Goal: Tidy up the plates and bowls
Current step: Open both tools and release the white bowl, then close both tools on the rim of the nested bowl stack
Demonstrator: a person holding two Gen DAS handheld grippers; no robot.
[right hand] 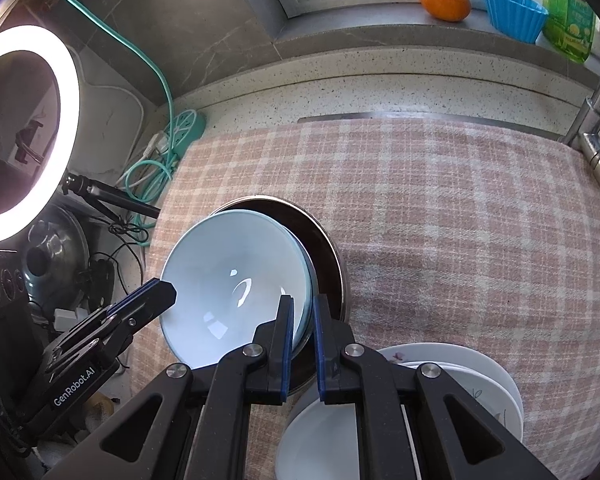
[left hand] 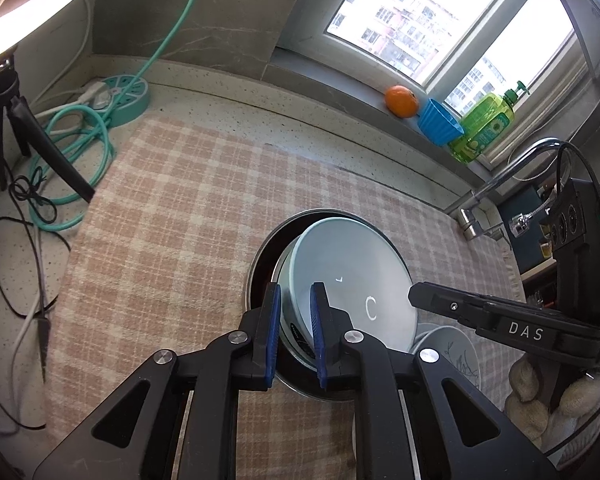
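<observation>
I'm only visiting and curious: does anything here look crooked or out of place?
Yes. The pale blue bowl sits tilted and off-centre in the dark metal-rimmed dish, not nested flat, with the left gripper and right gripper each closed on its rim. An orange also sits on the windowsill.

daylight from window (left hand: 440,32); ring light (right hand: 28,132) glare left; fisheye-bent, dark corners; sharp

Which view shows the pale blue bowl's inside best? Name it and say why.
The right wrist view: the pale blue bowl faces the camera, its glossy inside open to see. The left wrist view shows the same bowl nearly edge-on from its left, with the left gripper across its near rim.
</observation>
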